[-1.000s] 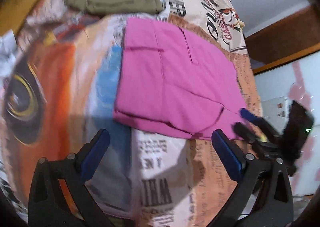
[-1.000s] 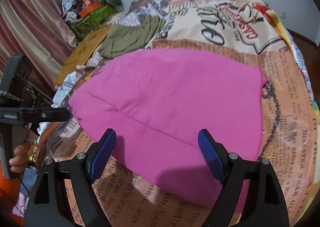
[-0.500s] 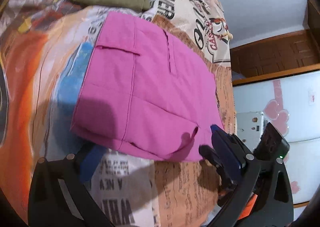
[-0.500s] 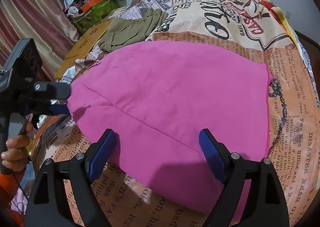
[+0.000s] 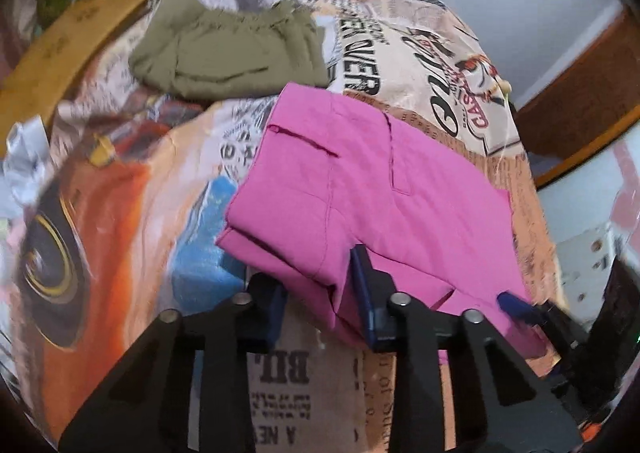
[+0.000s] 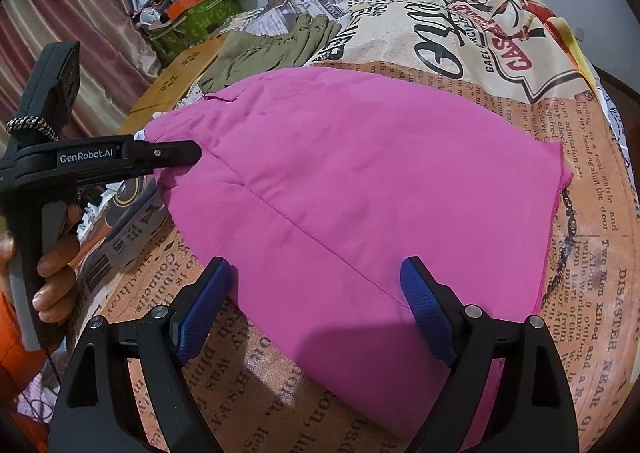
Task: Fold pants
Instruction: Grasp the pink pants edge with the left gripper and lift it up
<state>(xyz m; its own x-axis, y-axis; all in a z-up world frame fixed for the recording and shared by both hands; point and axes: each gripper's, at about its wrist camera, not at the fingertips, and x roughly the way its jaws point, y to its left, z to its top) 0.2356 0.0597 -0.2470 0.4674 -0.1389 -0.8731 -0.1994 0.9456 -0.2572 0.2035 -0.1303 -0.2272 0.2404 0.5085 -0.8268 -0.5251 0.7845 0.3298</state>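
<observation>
The pink pants [image 5: 372,189] lie folded flat on the printed bedspread, and they fill the middle of the right wrist view [image 6: 360,189]. My left gripper [image 5: 320,297] is shut on the near corner of the pants, with a fold of pink cloth pinched between its blue pads. It also shows from the side in the right wrist view [image 6: 176,153], at the pants' left corner. My right gripper [image 6: 316,305] is open, its fingers either side of the pants' near edge, and its tips show in the left wrist view [image 5: 520,305].
Folded olive-green pants [image 5: 228,49] lie further back on the bedspread [image 6: 480,33]. A wooden board [image 5: 60,53] and a heap of bags and clothes [image 6: 188,9] sit at the far left. A wall and wooden trim [image 5: 580,101] stand to the right.
My left gripper has moved onto the pants' near corner and shut on it, and the corner is now bunched. My right gripper has stayed open at the near edge.
</observation>
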